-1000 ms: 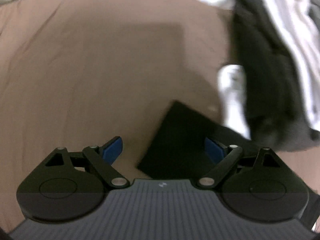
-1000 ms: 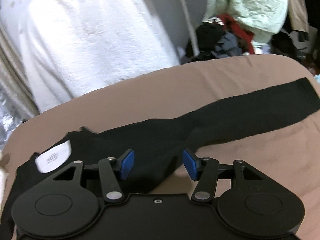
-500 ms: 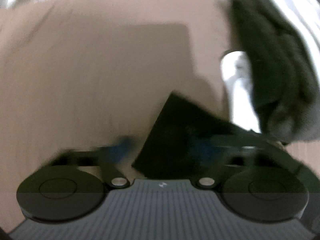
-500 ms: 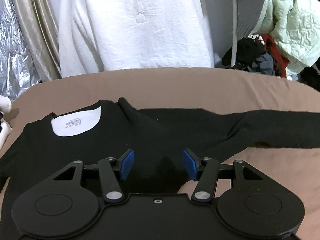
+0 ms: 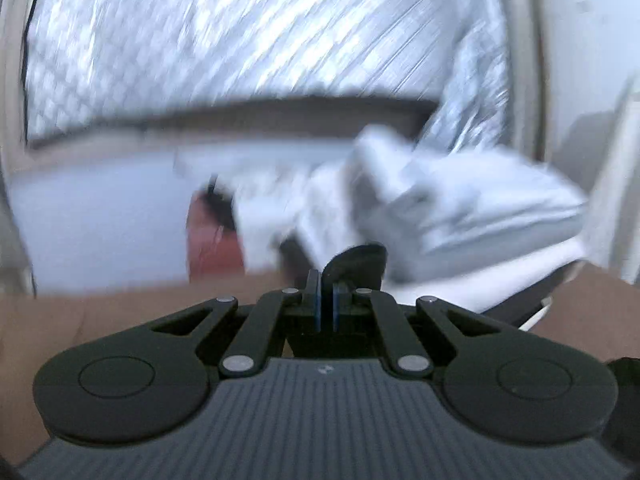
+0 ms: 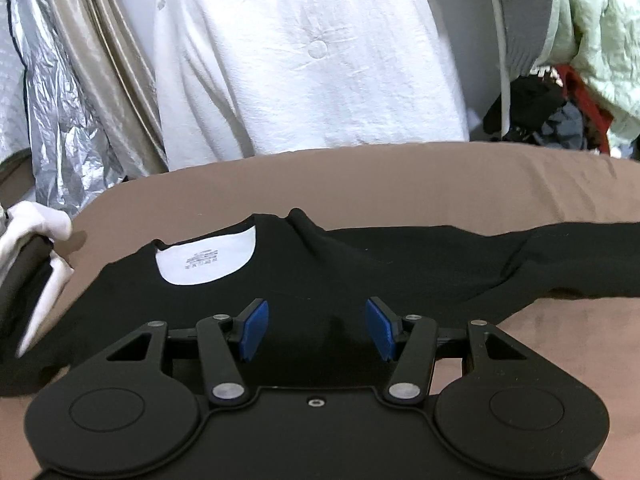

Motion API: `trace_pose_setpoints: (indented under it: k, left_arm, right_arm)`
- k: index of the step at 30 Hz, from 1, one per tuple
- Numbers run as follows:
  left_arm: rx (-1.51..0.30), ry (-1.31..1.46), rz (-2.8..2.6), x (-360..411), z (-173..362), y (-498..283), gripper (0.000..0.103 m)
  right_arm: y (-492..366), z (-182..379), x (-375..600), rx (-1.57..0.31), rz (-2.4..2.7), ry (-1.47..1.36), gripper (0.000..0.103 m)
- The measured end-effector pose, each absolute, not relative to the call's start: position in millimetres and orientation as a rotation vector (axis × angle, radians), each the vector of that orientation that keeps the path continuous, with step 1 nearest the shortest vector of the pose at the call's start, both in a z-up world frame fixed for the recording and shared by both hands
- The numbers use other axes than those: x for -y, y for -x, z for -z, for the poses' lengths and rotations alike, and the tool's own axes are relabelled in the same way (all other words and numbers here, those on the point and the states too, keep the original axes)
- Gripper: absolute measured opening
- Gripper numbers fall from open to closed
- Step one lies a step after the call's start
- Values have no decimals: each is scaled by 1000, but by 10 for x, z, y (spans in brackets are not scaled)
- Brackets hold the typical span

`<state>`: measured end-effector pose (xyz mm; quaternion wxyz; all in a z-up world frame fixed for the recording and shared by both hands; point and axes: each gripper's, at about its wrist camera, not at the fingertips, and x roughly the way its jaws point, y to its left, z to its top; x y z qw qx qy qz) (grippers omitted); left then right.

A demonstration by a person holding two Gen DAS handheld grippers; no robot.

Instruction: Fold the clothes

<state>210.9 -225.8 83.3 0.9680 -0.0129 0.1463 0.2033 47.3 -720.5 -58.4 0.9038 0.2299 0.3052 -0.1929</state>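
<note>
In the right wrist view, reading from the left edge, a white-gloved hand [image 6: 34, 232] grips a dark handle at the left margin, just above the near left part of a black long-sleeved shirt [image 6: 328, 276] that lies spread on a brown bed cover [image 6: 400, 184]. The shirt's collar, with a white neck label [image 6: 206, 262], faces away from the camera, and one sleeve [image 6: 560, 260] runs out flat to the right edge. Over the shirt's body hangs the right gripper [image 6: 316, 328], its blue pads well apart and nothing caught between them. Behind the bed hang crinkled silver foil [image 6: 52, 120], a beige curtain [image 6: 100, 60], a large white garment [image 6: 304, 60], and to the far right a grey knit piece [image 6: 520, 20], a pale green padded coat [image 6: 592, 36] and a heap of dark and red clothes [image 6: 560, 116]. The left wrist view is heavily blurred and shows none of the spread shirt; it shows what the other view cannot, the left gripper [image 5: 326, 300] clenched, its blue pads pressed on a fold of black cloth [image 5: 356, 260] that sticks up between them, probably part of the shirt. Beyond it, left to right, lie a red patch [image 5: 212, 240], a pile of white folded laundry [image 5: 460, 208] and a quilted silver wall [image 5: 240, 32].
</note>
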Motion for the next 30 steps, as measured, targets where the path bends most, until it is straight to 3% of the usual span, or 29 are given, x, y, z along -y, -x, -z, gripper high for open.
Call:
trace_pose_setpoints:
  k: [7,13,16,18,19,24,30]
  left_arm:
    - [-193,-54,-45,3676,-1565,-1950,4]
    - [-371,28,404,5019,-1636,-2093,5]
    - [-450,-53,441,5625,-1380,-2174,22]
    - [-449,-137,449,5840,-1259,-2169,75]
    - [-438,-162,462,5889,-1220,-2125,84]
    - [-465,-231,496,5804,-1006,-1971,98]
    - [-683,-147,268,4951,-314,-2327,99]
  right_arm:
    - [-585,801,7321,-684,270,-631,62]
    - [-486,795,7537,-590,182,-843,62]
    - [-308,915,7724,-518,161,-1054,62]
    - [-143,1162,7890,-451,106,-1303,62]
    - [-90,1281,7961,-421,78,-1401,62]
    - [-65,1395,8065,-370,79,-1494,64]
    - [-467,1272,7875,-480,21,-1350,64]
